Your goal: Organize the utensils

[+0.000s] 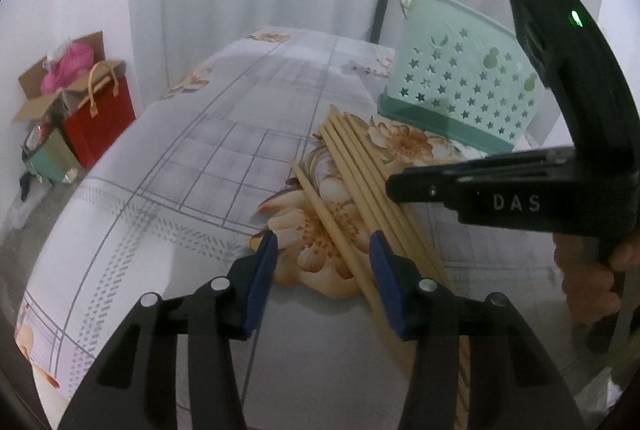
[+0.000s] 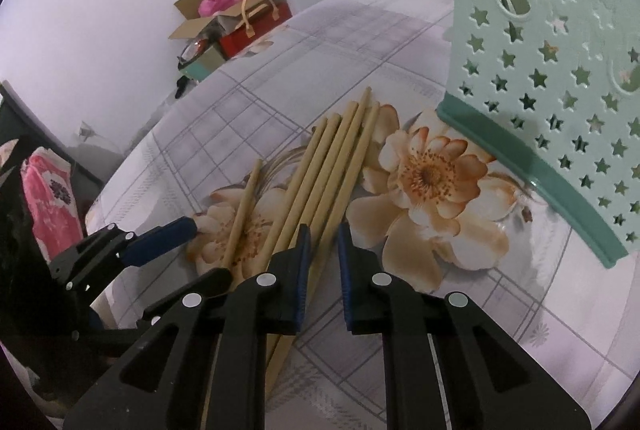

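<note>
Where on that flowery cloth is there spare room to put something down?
Bare cloth lies left of the chopsticks, out to the tablecloth edge, and beyond them toward the curtain. It is crowded around the chopsticks, with the green basket behind and the left claw and right claw over them.

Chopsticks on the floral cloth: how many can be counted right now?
7 visible. One lone chopstick lies apart, on the left wrist camera's side. Six lie bundled beside it, near the green star-pierced basket. The right gripper covers their near ends, so more may be hidden.
</note>
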`<act>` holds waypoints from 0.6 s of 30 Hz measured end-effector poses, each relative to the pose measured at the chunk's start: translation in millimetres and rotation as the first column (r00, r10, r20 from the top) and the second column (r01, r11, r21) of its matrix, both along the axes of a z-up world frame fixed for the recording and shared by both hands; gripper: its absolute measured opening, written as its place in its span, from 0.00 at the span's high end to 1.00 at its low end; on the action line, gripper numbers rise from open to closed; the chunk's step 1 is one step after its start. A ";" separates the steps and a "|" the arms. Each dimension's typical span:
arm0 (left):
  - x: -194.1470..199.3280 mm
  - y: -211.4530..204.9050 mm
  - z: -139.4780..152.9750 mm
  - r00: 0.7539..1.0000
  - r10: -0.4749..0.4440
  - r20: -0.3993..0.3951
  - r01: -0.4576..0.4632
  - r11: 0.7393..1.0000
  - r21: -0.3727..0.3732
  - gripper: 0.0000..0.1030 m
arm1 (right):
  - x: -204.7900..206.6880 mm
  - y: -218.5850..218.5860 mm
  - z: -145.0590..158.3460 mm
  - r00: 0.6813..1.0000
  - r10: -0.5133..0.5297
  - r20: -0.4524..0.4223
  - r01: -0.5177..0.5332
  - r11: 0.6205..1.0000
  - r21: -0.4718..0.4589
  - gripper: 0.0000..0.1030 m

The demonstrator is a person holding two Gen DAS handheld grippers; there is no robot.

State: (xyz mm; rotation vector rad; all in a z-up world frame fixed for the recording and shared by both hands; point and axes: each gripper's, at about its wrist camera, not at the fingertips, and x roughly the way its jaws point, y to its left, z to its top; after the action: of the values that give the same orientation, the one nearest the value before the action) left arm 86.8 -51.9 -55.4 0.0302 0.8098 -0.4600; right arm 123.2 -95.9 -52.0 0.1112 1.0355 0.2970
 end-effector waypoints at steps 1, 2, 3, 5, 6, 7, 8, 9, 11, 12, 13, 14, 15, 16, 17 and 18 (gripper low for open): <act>-0.2 -1.0 -0.3 1.000 -0.004 0.005 0.004 1.000 0.011 0.57 | -0.2 -0.4 0.2 1.000 -0.007 0.003 0.007 1.000 -0.005 0.89; -1.0 -3.3 -0.6 1.000 -0.009 0.011 0.008 1.000 0.030 0.59 | -0.5 -1.4 -0.1 1.000 -0.010 0.003 0.010 1.000 -0.007 0.89; -2.4 -4.8 -0.3 1.000 -0.011 0.018 0.010 0.999 0.045 0.60 | -0.9 -3.5 -0.5 1.000 -0.011 0.003 0.011 1.000 -0.005 0.89; -3.5 -7.9 -0.7 0.999 -0.015 0.032 0.012 0.997 0.079 0.62 | -0.5 -4.9 -1.4 1.000 -0.014 0.002 0.014 1.000 0.002 0.89; -3.8 -9.7 -1.2 0.999 -0.018 0.042 0.014 0.995 0.099 0.63 | -0.9 -4.9 -1.6 1.000 -0.014 0.004 0.014 1.000 0.001 0.90; -3.6 -10.9 -1.7 0.999 -0.020 0.048 0.015 0.993 0.114 0.63 | -0.9 -4.9 -1.7 1.000 -0.014 0.007 0.014 1.000 -0.001 0.90; -3.6 -12.4 -2.0 0.998 -0.023 0.056 0.016 0.991 0.133 0.65 | -0.2 -4.4 -1.9 1.000 -0.013 0.010 0.013 1.000 -0.004 0.90; -3.5 -13.7 -2.2 0.997 -0.028 0.066 0.018 0.989 0.149 0.66 | 0.5 -3.9 -2.0 1.000 -0.013 0.013 0.013 1.000 -0.008 0.91; 0.0 -12.8 -1.9 0.998 -0.026 0.064 0.016 0.989 0.149 0.69 | 0.4 -3.4 -3.0 1.000 -0.011 0.016 0.012 1.000 -0.019 0.92; 1.7 -12.2 -2.0 0.998 -0.022 0.064 0.012 0.988 0.151 0.72 | 0.9 -2.4 -2.9 1.000 -0.010 0.022 0.011 1.000 -0.027 0.92; 3.9 -10.8 -1.9 0.998 -0.018 0.066 0.008 0.988 0.156 0.74 | 1.4 -1.2 -2.7 1.000 -0.009 0.026 0.010 0.999 -0.035 0.92; 6.4 -9.0 -1.7 0.998 -0.012 0.065 0.002 0.988 0.157 0.79 | 1.2 -1.5 -2.6 1.000 -0.010 0.028 0.011 0.999 -0.038 0.93; 7.8 -7.5 -1.7 0.998 -0.005 0.064 -0.005 0.987 0.158 0.84 | 1.2 -2.3 -2.6 1.000 -0.012 0.028 0.013 0.999 -0.037 0.94; 10.0 -4.6 -1.6 0.998 0.004 0.061 -0.013 0.987 0.157 0.85 | 0.8 -3.2 -2.4 1.000 -0.012 0.029 0.013 0.999 -0.039 0.94; 11.7 -2.4 -1.6 0.998 0.010 0.059 -0.019 0.988 0.153 0.88 | -0.1 -4.2 -2.1 0.999 -0.014 0.030 0.016 0.999 -0.046 0.95; 13.2 1.0 -1.6 0.998 0.020 0.055 -0.027 0.989 0.146 0.91 | -1.4 -5.2 -1.8 0.999 -0.016 0.030 0.017 0.999 -0.052 0.96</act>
State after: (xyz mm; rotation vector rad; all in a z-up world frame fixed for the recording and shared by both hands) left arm 100.0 -50.9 -57.1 0.1687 0.7898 -0.3751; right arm 121.8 -101.2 -53.8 0.0681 1.0114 0.2558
